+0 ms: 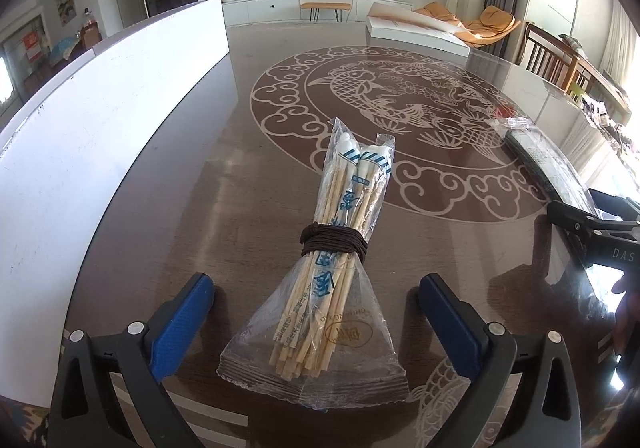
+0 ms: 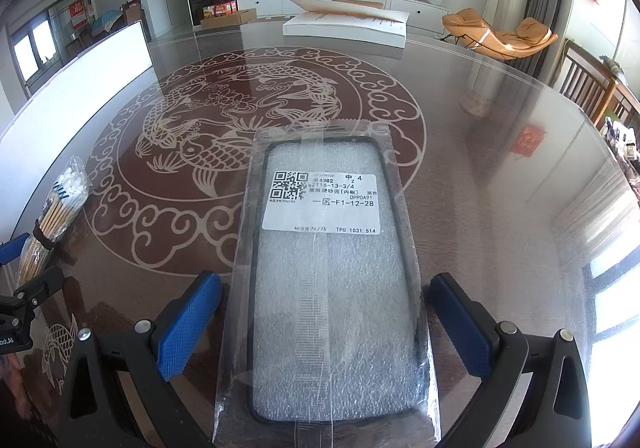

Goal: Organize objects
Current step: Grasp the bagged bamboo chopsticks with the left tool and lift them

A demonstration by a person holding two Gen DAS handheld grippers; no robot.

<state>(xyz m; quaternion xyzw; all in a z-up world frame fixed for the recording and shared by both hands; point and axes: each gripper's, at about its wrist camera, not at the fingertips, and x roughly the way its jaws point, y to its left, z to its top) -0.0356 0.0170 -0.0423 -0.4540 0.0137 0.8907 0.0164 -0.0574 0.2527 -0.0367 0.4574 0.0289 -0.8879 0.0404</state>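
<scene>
Left gripper [image 1: 316,312], right gripper [image 2: 326,312] (both agape)

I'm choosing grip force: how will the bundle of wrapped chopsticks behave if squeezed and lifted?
The chopstick bundle probably lifts as one stiff piece, since brown cord binds its middle. Its clear wrappers look slick and loose at the ends, so the open left gripper may slip there. It likely weighs little.

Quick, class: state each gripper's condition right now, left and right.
Left gripper: open, jaws either side of the chopstick bundle, not gripping it.
Right gripper: open, jaws either side of the packaged phone case, not gripping it.
</scene>
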